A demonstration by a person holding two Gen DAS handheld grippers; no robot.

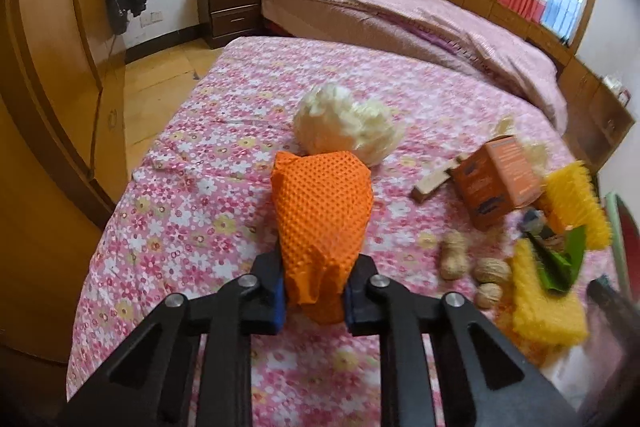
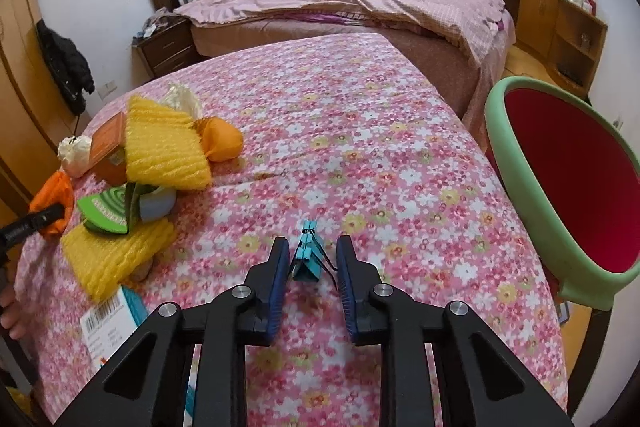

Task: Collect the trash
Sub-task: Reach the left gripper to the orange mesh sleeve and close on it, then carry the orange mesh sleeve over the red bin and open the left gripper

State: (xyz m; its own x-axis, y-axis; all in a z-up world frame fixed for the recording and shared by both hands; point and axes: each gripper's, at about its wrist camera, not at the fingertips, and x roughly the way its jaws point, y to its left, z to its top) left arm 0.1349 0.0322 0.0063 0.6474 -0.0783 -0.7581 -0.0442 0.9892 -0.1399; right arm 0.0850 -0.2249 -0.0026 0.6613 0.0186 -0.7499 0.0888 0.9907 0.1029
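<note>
My left gripper [image 1: 314, 291] is shut on an orange dimpled bag [image 1: 322, 211] and holds it above the floral bedspread [image 1: 192, 195]; the bag also shows at the left of the right wrist view [image 2: 54, 201]. My right gripper [image 2: 313, 267] is open, its fingers on either side of teal binder clips [image 2: 306, 259] lying on the bedspread [image 2: 360, 147]. A green basin with a red inside [image 2: 568, 187] stands at the bed's right edge. A crumpled cream paper wad [image 1: 346, 123] lies beyond the orange bag.
A pile lies on the bed: an orange box [image 1: 496, 183], yellow foam nets [image 2: 164, 147], a green wrapper [image 2: 106, 215], walnuts [image 1: 492, 271], a peanut [image 1: 454, 255], a wooden block [image 1: 434, 183], a barcoded box [image 2: 116, 315]. A wardrobe [image 1: 44, 107] stands left; a second bed [image 2: 340, 7] lies beyond.
</note>
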